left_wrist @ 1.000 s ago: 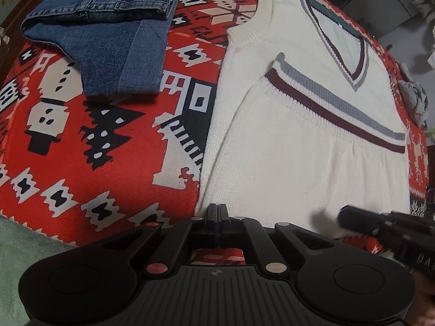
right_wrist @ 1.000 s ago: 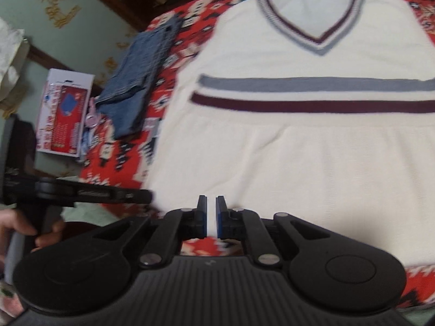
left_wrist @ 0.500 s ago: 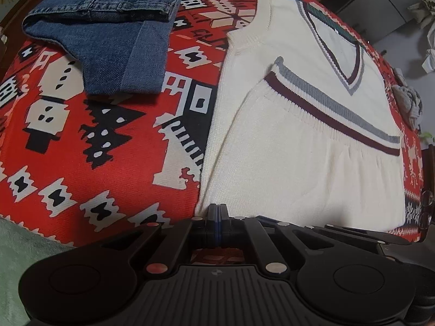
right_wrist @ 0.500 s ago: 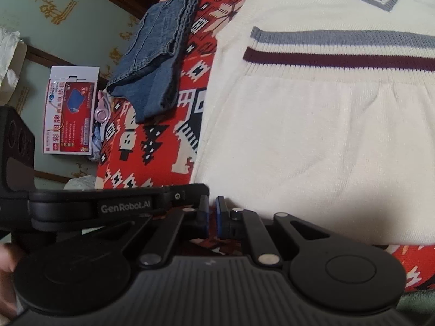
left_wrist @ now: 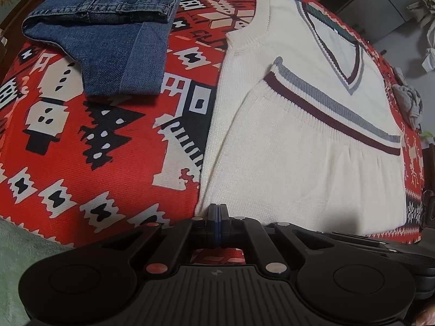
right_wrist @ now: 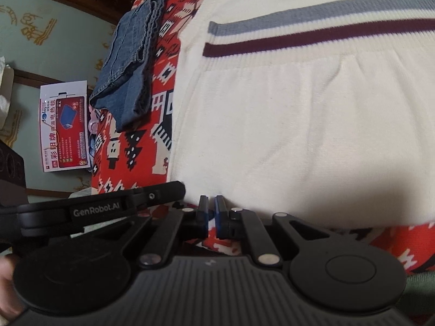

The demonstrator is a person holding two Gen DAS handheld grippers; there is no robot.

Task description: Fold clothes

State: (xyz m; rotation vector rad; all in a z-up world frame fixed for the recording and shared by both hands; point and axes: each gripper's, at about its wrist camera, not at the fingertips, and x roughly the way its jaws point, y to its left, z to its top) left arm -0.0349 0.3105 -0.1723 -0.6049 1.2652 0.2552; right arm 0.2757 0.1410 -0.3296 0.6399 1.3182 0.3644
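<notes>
A cream V-neck sweater (left_wrist: 299, 149) with grey and maroon stripes lies flat on the red patterned blanket (left_wrist: 108, 149). My left gripper (left_wrist: 217, 207) is shut, its tips resting at the near left corner of the hem; no cloth shows between the pads. In the right wrist view the sweater (right_wrist: 299, 122) fills the frame. My right gripper (right_wrist: 211, 201) hovers at the hem, its jaws nearly closed with a thin slit and nothing in it. The left gripper (right_wrist: 180, 187) lies just beside it on the left.
Folded blue jeans (left_wrist: 108, 27) lie on the blanket left of the sweater. A grey cloth (left_wrist: 410, 103) sits at the far right edge. A red and white box (right_wrist: 65, 130) leans by the wall beyond the blanket. A hand (right_wrist: 6, 285) holds the left tool.
My right gripper has moved left along the hem and closer to the sweater, ending up beside the left gripper. The left gripper and the sweater have stayed put.
</notes>
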